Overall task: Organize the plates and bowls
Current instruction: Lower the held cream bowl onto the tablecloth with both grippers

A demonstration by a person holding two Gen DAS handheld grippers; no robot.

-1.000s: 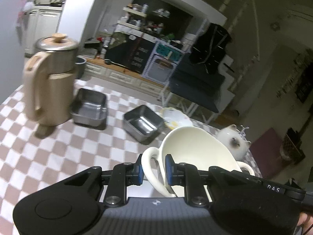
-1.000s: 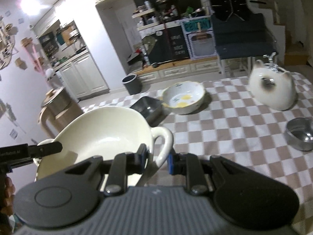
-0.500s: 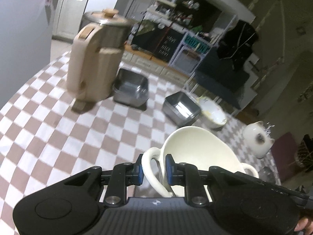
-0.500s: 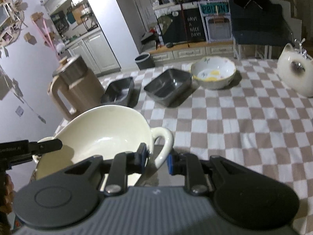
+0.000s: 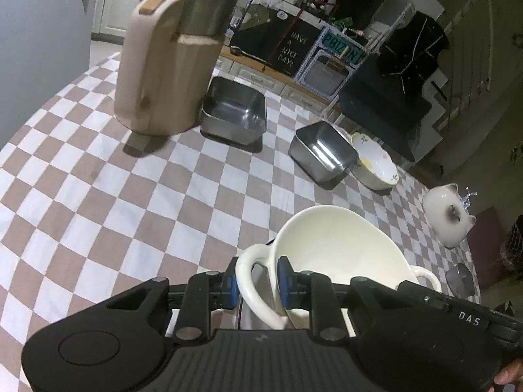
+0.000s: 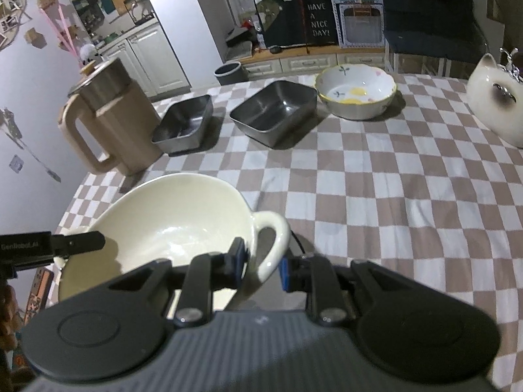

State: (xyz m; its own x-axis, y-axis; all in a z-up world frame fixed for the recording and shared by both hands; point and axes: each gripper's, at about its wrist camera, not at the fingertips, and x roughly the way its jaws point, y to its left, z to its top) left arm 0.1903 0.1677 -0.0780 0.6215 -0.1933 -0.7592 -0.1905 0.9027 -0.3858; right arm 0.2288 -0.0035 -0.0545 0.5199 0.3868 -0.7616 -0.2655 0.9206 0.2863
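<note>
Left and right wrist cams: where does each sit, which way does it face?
Left wrist: on left gripper, facing down-forward at cream bowl and jug; fingertip at bottom right.
Right wrist: on right gripper, facing across the checkered table; left gripper tip at left.
Shared: bowl, each gripper clamping one handle; steel trays, floral bowl.

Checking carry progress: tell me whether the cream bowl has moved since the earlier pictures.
Yes. In the right wrist view the cream bowl now sits lower against the jug and nearer the steel trays, descending toward the table.
</note>
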